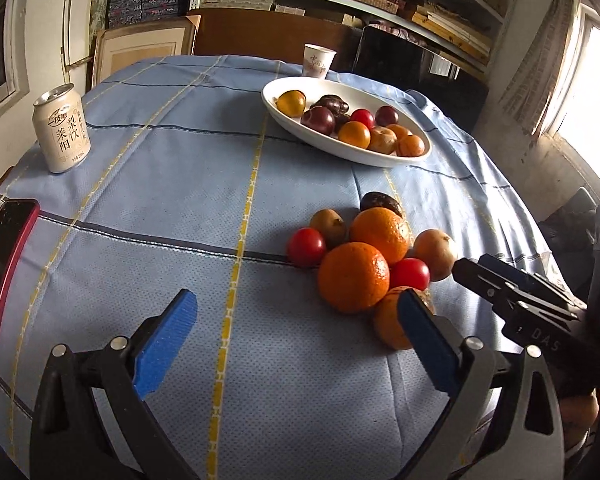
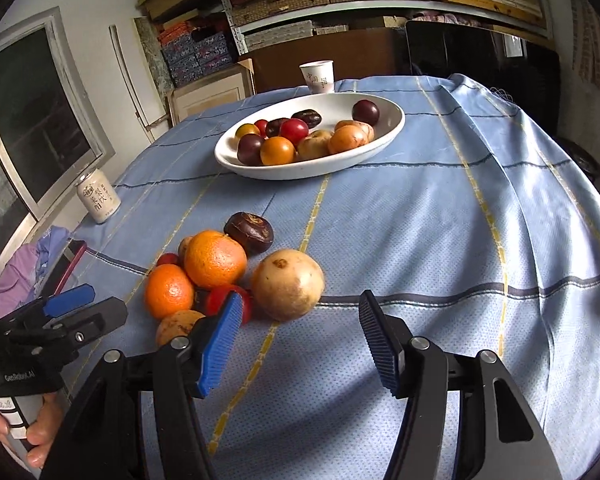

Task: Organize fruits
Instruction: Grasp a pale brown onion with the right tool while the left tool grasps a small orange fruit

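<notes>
Left wrist view had the left gripper (image 1: 296, 320) spread wide and empty above the blue tablecloth (image 1: 180, 208), the right gripper (image 2: 296, 320) likewise wide and empty, a loose fruit pile (image 1: 360, 256) lying just ahead of both, well short of the white bowl (image 1: 364, 152) holding more fruit.

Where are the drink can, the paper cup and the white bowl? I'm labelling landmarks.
drink can (image 1: 62, 128), left wrist view, middle of its printed side.
paper cup (image 2: 318, 76), right wrist view, middle of its wall.
white bowl (image 2: 394, 126), right wrist view, its right rim.
</notes>
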The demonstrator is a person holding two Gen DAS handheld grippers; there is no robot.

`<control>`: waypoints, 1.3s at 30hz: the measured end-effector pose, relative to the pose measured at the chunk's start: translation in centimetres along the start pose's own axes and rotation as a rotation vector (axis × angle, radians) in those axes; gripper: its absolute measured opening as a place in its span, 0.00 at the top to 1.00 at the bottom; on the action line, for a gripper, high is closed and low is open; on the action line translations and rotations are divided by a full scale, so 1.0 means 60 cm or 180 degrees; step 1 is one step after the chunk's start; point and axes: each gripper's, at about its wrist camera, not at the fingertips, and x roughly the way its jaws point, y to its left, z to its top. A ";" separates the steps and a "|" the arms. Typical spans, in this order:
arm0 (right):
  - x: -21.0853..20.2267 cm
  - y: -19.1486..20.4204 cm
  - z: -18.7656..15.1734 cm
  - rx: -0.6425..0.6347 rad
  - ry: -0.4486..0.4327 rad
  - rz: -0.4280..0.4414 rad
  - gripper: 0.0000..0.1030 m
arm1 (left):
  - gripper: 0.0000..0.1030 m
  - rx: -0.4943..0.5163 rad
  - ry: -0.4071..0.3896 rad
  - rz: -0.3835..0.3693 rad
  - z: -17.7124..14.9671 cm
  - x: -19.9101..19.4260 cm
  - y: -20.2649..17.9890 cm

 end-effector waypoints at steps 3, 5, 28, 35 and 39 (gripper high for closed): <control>0.005 0.002 0.003 0.0020 0.0005 -0.0032 0.41 | 0.05 0.0029 -0.0031 -0.0012 0.000 -0.002 -0.003; 0.008 -0.002 0.006 0.0071 0.0018 -0.0041 0.41 | 0.05 0.0047 -0.0007 -0.0011 -0.001 0.000 -0.006; 0.056 0.008 0.033 0.0154 0.0201 -0.0158 0.41 | 0.05 -0.0067 0.0032 -0.0168 -0.001 0.002 0.008; 0.066 0.012 0.035 0.0156 0.0256 -0.0165 0.42 | 0.05 -0.0078 0.0033 -0.0186 -0.001 0.003 0.009; 0.070 0.011 0.036 0.0160 0.0283 -0.0142 0.46 | 0.05 -0.0081 0.0034 -0.0190 -0.001 0.003 0.010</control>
